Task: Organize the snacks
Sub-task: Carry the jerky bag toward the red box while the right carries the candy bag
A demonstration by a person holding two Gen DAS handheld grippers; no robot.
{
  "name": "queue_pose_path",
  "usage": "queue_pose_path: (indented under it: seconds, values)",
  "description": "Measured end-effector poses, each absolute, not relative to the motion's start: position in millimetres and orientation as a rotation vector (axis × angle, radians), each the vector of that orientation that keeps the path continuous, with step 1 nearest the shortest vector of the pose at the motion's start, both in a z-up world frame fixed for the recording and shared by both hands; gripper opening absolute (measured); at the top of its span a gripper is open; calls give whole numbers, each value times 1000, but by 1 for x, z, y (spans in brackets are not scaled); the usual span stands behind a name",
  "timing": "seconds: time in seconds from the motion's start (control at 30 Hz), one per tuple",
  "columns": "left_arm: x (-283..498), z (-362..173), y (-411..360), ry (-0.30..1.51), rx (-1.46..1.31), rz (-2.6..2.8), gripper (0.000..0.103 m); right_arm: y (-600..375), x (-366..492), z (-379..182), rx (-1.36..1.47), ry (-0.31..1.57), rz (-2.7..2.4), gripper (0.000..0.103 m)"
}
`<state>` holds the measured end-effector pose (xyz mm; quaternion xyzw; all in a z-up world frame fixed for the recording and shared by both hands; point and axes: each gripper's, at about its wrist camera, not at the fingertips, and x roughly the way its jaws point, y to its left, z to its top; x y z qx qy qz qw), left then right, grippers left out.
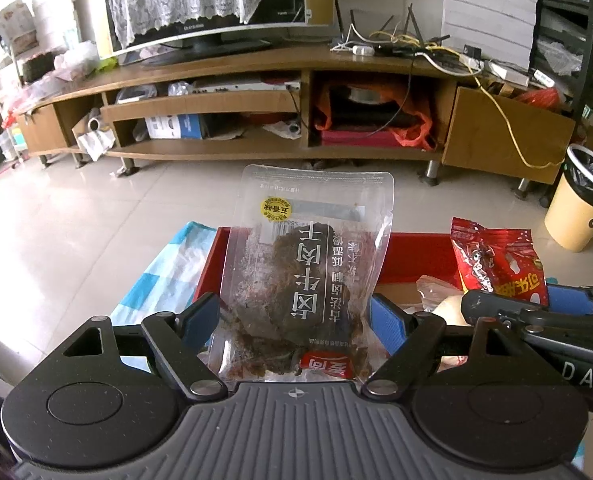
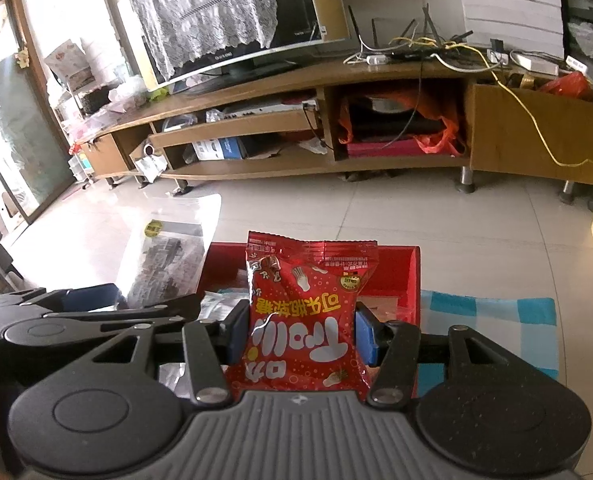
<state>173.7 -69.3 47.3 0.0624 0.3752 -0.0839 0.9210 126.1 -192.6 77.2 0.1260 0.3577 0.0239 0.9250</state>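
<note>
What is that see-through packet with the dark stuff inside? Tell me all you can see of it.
The clear packet is a flat pouch of glossy transparent plastic with a sealed top edge, a round yellow sticker and large white printed characters. Dark brown chunks, apparently dried meat, fill its lower half. It stands upright, held by its two sides between the blue pads of the left hand-held gripper, above a red box. Its upper half rises free, touching nothing else visible.
</note>
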Motion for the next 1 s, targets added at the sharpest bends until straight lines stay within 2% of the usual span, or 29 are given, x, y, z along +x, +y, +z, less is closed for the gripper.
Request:
queue_pose_path:
  seconds: [0.53, 1.0]
  values:
    - [201, 14, -76, 871, 168, -145, 87, -198, 157, 41, 261, 840, 39, 54]
    - [206, 14, -70, 890, 157, -131, 92, -194, 159, 41, 232, 820, 30, 55]
